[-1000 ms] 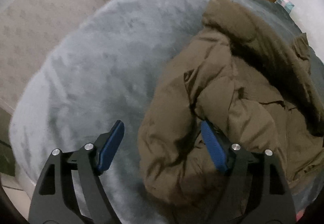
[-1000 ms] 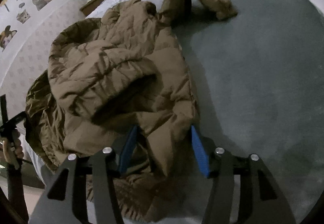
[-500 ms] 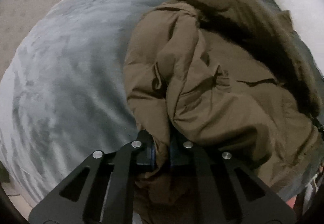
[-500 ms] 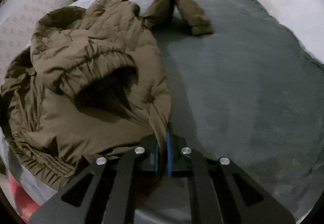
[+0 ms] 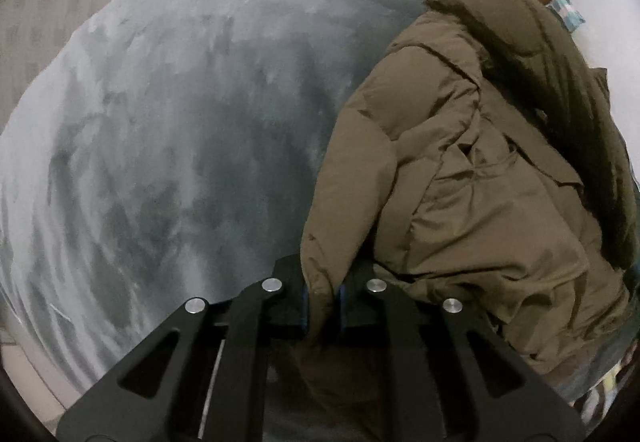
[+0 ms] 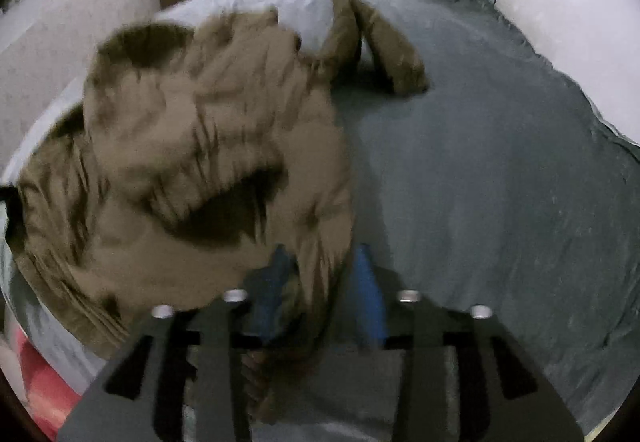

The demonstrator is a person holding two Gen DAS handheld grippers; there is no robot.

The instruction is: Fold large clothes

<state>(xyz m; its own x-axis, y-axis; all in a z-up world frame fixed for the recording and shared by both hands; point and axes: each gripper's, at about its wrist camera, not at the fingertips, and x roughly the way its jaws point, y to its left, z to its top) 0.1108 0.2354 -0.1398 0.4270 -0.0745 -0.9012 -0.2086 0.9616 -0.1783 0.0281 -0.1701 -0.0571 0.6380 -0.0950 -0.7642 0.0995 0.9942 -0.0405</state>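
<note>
Olive padded jacket [image 5: 472, 178] on grey bedspread [image 5: 180, 122], hem pinched in left gripper [image 5: 323, 302] jaws, right gripper [image 6: 320, 282] jaws just parted, fabric between.

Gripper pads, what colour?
Blue pads, clearest in the right wrist view.

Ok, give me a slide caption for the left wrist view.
Left claw pinching the brown jacket edge on the grey blanket.

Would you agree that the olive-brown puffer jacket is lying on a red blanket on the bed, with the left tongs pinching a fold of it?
Not quite: the blanket is grey-blue, not red, as the left wrist view shows. The rest holds: the olive-brown puffer jacket lies on it on the bed, and the left tongs are pinching a fold of it.
</note>
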